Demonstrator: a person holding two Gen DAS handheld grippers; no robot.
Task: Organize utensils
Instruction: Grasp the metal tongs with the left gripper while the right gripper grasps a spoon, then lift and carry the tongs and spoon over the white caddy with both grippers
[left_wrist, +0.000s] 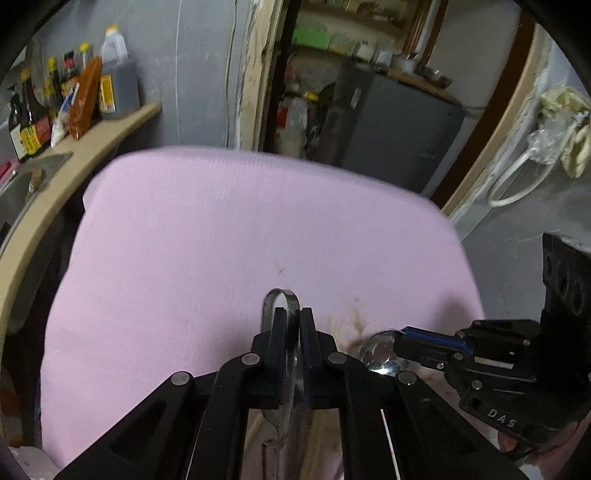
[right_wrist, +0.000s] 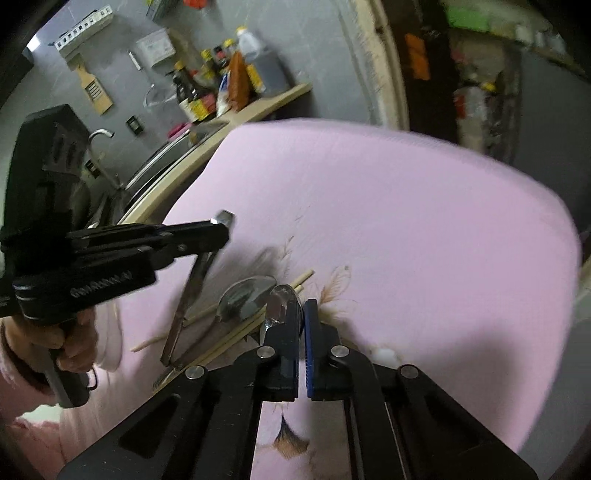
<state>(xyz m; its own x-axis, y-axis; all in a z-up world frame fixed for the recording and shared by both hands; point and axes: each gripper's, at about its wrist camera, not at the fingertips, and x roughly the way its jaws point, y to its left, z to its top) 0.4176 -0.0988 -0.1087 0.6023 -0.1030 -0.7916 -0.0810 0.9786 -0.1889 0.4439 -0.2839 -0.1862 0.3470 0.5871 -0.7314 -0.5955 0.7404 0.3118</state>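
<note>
Both jaws clamp shiny metal: left gripper (left_wrist: 291, 325) on folded tongs (left_wrist: 280, 299), right gripper (right_wrist: 301, 321) on a spoon (right_wrist: 282, 302).

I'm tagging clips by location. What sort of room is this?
Most likely a home kitchen: sauce bottles on a counter shelf, a sink with faucet, and a wooden cutting board hung on the wall.

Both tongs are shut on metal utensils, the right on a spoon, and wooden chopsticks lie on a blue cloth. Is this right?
Not quite: the cloth is pink, not blue, as the right wrist view shows. The rest holds: the left tongs are shut on a metal utensil, the right tongs on a spoon, and wooden chopsticks lie on the cloth.
</note>
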